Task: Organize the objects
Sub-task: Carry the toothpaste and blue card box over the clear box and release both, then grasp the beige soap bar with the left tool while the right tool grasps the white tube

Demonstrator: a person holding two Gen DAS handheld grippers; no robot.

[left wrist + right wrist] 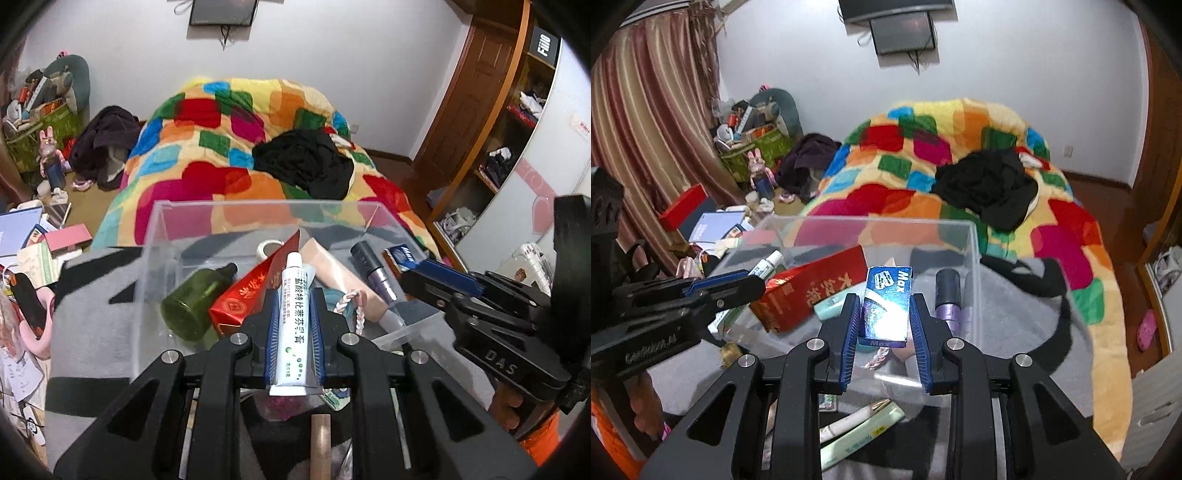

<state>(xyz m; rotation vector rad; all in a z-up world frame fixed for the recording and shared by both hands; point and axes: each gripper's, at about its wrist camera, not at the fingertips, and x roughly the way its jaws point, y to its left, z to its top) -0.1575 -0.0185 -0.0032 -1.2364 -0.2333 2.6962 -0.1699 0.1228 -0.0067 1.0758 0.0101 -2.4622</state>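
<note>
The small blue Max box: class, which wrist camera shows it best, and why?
The right wrist view: the blue Max box sits centred in the right gripper, label readable. The left wrist view shows it small, near the edge, partly hidden by fingers.

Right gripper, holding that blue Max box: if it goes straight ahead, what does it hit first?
Probably the far wall of the clear bin; the right gripper with the blue box points over the bin's grey-lined middle. Depth is uncertain.

The white tube (pixel 295 321) carries "盐酸特比萘芬乳膏". The small blue box (pixel 886 306) reads "Max". The right hand-held gripper (pixel 436 275) bears "DAS". A black sign (pixel 545 46) on the shelf reads "FiiO".
</note>
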